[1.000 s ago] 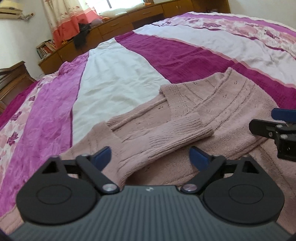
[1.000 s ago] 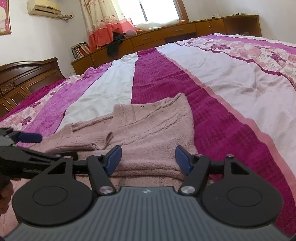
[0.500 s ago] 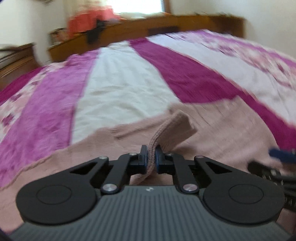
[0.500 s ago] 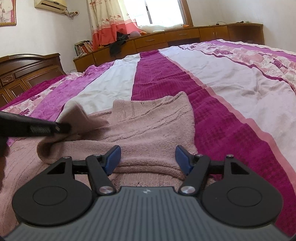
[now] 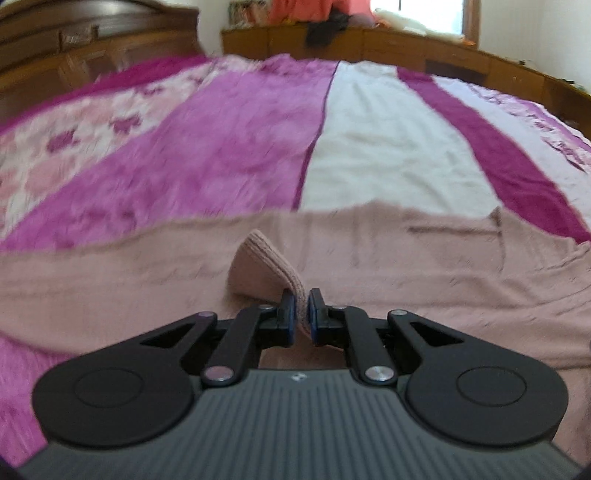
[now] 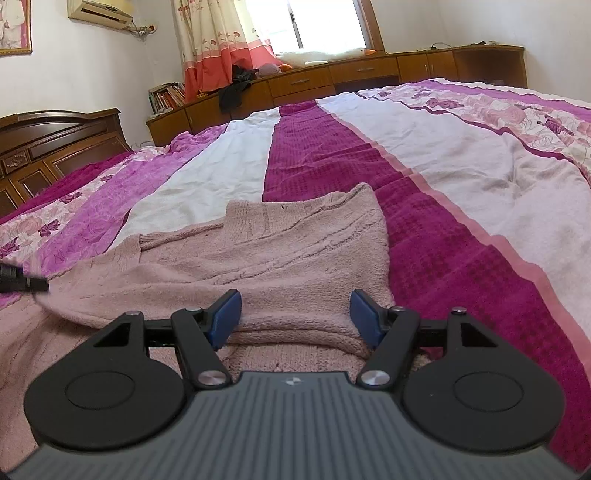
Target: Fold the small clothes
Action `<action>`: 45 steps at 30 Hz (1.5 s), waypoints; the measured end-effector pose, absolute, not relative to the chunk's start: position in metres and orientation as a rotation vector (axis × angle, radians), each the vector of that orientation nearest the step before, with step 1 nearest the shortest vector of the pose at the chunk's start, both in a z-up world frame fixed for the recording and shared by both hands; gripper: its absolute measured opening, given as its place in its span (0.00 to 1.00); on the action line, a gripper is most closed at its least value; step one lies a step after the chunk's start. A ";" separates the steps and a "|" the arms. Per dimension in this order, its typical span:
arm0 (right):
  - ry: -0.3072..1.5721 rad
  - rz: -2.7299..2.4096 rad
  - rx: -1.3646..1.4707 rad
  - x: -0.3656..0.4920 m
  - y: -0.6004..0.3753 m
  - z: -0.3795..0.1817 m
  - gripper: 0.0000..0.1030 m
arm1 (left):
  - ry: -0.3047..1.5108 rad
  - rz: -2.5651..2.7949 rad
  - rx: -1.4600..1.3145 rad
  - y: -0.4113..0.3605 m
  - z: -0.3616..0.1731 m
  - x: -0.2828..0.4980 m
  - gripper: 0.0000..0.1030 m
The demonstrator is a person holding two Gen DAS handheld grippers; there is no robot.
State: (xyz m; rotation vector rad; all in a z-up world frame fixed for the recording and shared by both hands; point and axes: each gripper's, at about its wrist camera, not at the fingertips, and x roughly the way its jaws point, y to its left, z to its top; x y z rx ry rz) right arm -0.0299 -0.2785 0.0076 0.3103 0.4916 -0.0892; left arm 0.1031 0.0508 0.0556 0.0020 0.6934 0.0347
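on the bedspread (image 6: pixel 461 177), left gripper (image 5: pixel 300 314) pinches sweater (image 6: pixel 295 251) cuff.

Bright daylight comes from the window (image 6: pixel 325 26) far beyond the fingers (image 6: pixel 225 310). The left wrist view is blurry. Both views bend at the edges.

under my right gripper (image 6: pixel 295 314), with its black arms and blue pads (image 6: pixel 225 312), lies a dusty pink knit sweater (image 6: pixel 288 251). ahead of it the bedspread (image 6: pixel 424 155) runs in stripes: deep magenta waffle weave, white, a thin salmon band, and pale pink rose print to the right. my left gripper (image 5: pixel 300 317) is black too, its blue-edged pads on a fold of the same pink knit; beyond it the stripes are mottled purple-pink and white. far ahead, a brown wooden cabinet (image 6: pixel 332 77).
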 end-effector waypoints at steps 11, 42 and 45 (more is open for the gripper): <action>0.513 -0.083 0.337 -0.028 -0.282 0.013 0.70 | 0.716 0.058 -0.029 0.081 0.047 0.091 0.40; 0.514 -0.167 0.774 -0.047 -0.319 0.020 0.12 | 0.748 0.007 -0.102 0.108 0.046 0.109 0.39; 0.509 -0.215 0.737 -0.057 -0.321 0.018 0.12 | 0.752 0.003 -0.067 0.104 0.042 0.108 0.39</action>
